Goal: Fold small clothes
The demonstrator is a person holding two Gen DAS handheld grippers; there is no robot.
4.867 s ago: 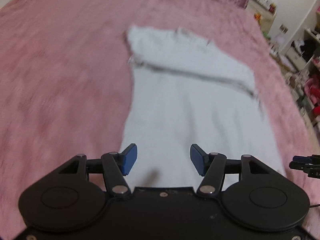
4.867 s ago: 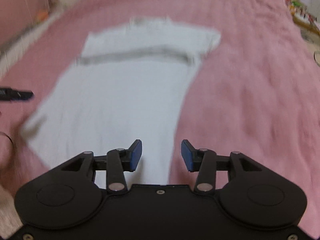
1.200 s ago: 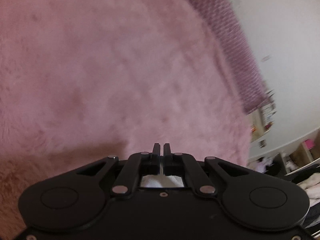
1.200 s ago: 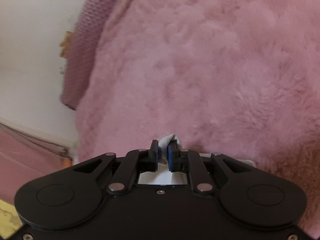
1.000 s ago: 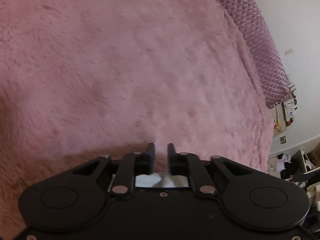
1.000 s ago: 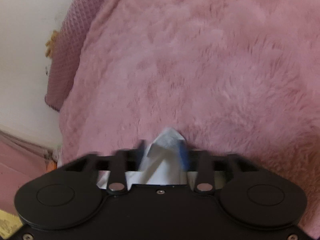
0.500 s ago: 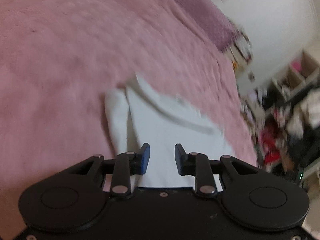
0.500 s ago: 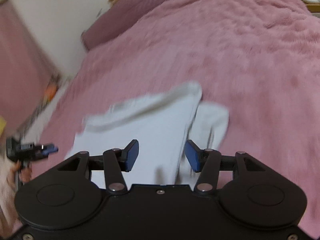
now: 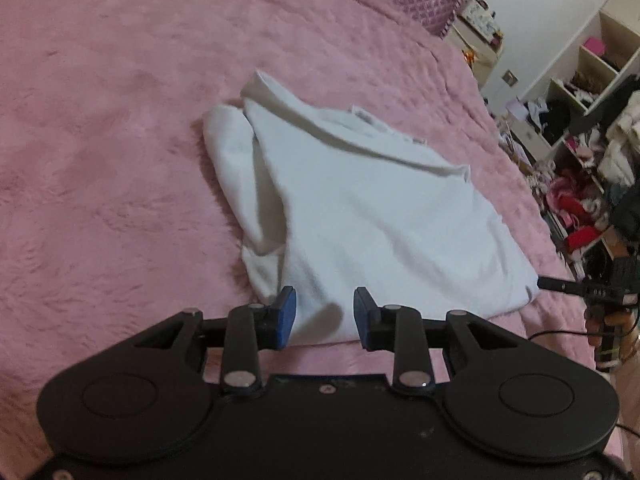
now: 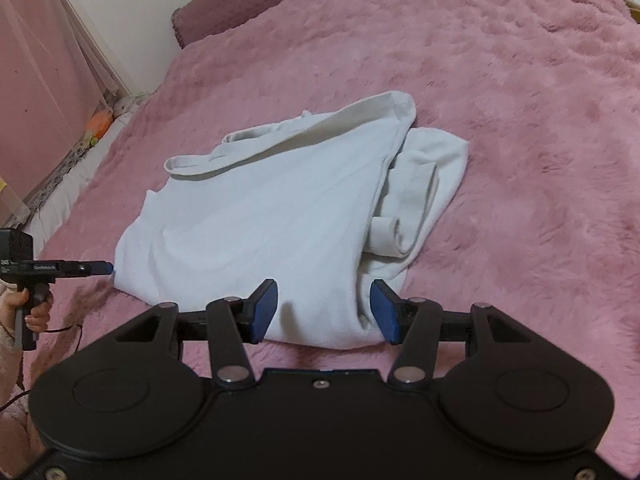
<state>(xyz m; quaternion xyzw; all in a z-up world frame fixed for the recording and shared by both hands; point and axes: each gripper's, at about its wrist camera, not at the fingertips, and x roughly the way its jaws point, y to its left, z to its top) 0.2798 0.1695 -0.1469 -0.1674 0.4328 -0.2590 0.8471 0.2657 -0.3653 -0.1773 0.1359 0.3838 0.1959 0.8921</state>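
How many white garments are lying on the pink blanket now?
1: a white garment, folded over, lies on the pink blanket just beyond both open grippers; it is also in the right wrist view. Another piece under its folds cannot be excluded.

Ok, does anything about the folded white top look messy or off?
Yes. On the white top, the folded-over layer sits askew: a bunched sleeve pokes out along one side, and the far hem lies wrinkled rather than flat.

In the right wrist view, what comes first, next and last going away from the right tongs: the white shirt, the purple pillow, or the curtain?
1. White shirt, just ahead of the right tongs.
2. Purple pillow, far end of the bed.
3. Curtain, far left; too close to the pillow to rank firmly.
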